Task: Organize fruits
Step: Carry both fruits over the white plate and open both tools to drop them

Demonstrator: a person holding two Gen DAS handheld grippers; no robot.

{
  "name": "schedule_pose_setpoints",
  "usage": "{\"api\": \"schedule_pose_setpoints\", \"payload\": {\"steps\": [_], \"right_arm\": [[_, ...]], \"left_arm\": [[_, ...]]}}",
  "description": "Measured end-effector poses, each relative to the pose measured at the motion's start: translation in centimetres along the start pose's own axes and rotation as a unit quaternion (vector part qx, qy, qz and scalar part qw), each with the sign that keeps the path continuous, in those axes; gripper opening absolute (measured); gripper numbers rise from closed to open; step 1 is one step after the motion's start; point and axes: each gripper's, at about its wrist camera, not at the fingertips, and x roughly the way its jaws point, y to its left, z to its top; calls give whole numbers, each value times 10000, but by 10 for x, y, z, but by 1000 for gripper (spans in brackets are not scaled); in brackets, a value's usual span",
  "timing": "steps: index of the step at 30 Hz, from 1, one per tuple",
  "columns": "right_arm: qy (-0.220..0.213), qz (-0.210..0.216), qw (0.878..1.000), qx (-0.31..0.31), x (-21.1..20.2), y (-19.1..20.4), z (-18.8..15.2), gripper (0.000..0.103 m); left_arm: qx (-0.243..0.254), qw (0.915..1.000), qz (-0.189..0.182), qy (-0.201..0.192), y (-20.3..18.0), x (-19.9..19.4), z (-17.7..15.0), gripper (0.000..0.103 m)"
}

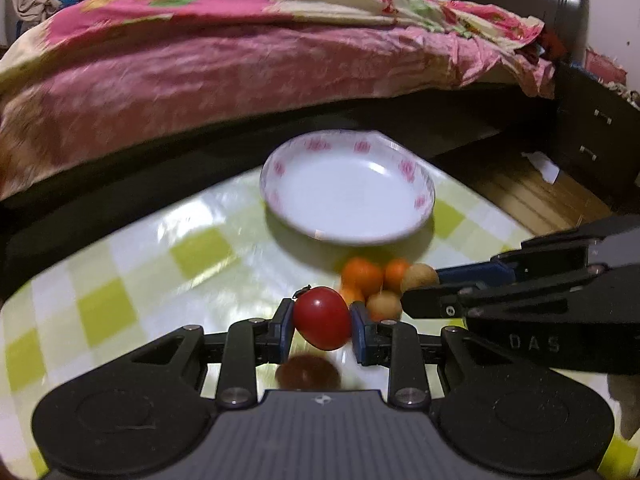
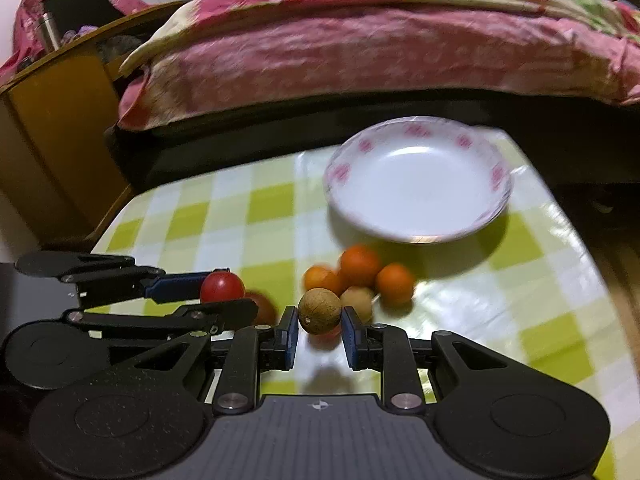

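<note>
- The plate sits bare at the tabletop's far side; we judge it hard and breakable, so fruit should be set in gently.
- Our left tool pinches the tomato across its middle, above the tabletop; it looks smooth and soft, so we squeeze lightly.
- Our right tool pinches a small tan fruit, firm-looking and light.
- 3 oranges wait near the plate.
</note>
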Motion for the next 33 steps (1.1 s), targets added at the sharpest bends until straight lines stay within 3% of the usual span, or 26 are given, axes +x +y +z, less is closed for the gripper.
{"api": "schedule_pose_setpoints", "payload": {"steps": [11,26,33], "right_arm": [[-150,-372,9990,205,34,-42,41,19],[-127,-584,9982,108,58,-59,49,23],[-162,-619,9978,161,60,-62,51,23]], "left_arm": [[-5,9999,-143,-96,1,51,43,37],[125,9998,-109,-87,0,82,49,38],[57,9999,-116,-98,2,84,50,45]]}}
